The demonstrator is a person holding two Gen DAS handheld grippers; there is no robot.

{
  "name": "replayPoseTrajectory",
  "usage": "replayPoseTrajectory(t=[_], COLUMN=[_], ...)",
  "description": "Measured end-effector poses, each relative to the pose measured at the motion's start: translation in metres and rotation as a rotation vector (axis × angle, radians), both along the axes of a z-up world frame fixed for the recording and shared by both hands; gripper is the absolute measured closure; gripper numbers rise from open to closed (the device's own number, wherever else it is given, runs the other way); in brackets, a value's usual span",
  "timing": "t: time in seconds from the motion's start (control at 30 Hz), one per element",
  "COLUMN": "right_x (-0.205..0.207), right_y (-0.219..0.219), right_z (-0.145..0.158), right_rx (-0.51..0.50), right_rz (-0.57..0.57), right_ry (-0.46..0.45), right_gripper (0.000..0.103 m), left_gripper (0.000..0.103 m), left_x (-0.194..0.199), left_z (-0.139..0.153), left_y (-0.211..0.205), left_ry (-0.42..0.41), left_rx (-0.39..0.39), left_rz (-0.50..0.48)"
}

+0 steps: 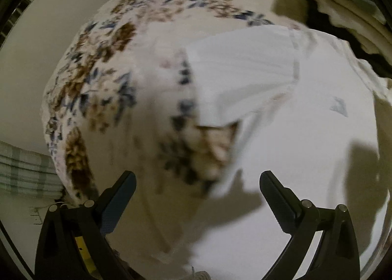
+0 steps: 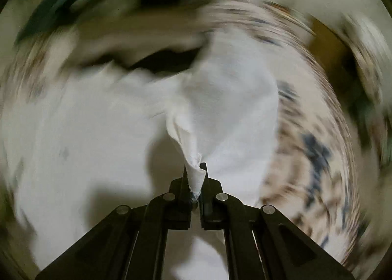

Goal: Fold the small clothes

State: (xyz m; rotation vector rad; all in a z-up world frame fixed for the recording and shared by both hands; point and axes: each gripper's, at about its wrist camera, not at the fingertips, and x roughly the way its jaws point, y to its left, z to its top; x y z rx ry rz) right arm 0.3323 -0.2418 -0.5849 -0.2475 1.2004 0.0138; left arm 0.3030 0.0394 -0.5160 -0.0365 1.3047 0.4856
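The floral bedspread (image 1: 93, 79), cream with brown and blue blossoms, fills the upper and left part of the left wrist view and curves down the right side of the right wrist view; it seems to cover a bed, which serves as the folding surface. On it lies the white garment (image 1: 281, 133), spread over the centre and right of the left wrist view. One ribbed section of it, upper centre, already lies doubled over the rest, so a first fold looks made, though blur keeps me from saying how neat it is. A small pale label or print shows at right of centre on the cloth.

In the right wrist view the same white garment (image 2: 220, 108) rises in a twisted peak from the centre of the frame down to the right gripper (image 2: 196, 169), whose fingers are clenched on a bunched corner of the cloth. That view is heavily smeared, so little else can be read there. The left gripper (image 1: 197, 182), at the bottom of its view, is released, fingers wide apart and holding nothing, above the garment's near edge.

My judgement: the fold is mid-way. The lifted corner has yet to be laid down, and smoothing and any further folds remain. A striped folded cloth (image 1: 24, 169) sits at lower left.
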Motion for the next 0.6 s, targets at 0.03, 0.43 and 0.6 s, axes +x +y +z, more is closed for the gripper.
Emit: replayPoseTrajectory(t=[0.03, 0.43, 0.6], right_x=[-0.006, 0.013, 0.022], right_y=[0.012, -0.077, -0.09], right_z=[-0.016, -0.048, -0.072], right_rx=[-0.016, 0.347, 0.352], right_rz=[0.03, -0.375, -0.474], right_ry=[0.045, 0.217, 0.244], right_gripper=[0.099, 0.042, 0.042], left_gripper=[0.0, 0.0, 0.028], left_x=[-0.002, 0.023, 0.049], left_z=[-0.001, -0.026, -0.07], left_y=[0.01, 0.088, 0.097], left_ry=[0.005, -0.082, -0.116], left_rx=[-0.001, -0.523, -0.789], left_rz=[0.011, 0.232, 0.407])
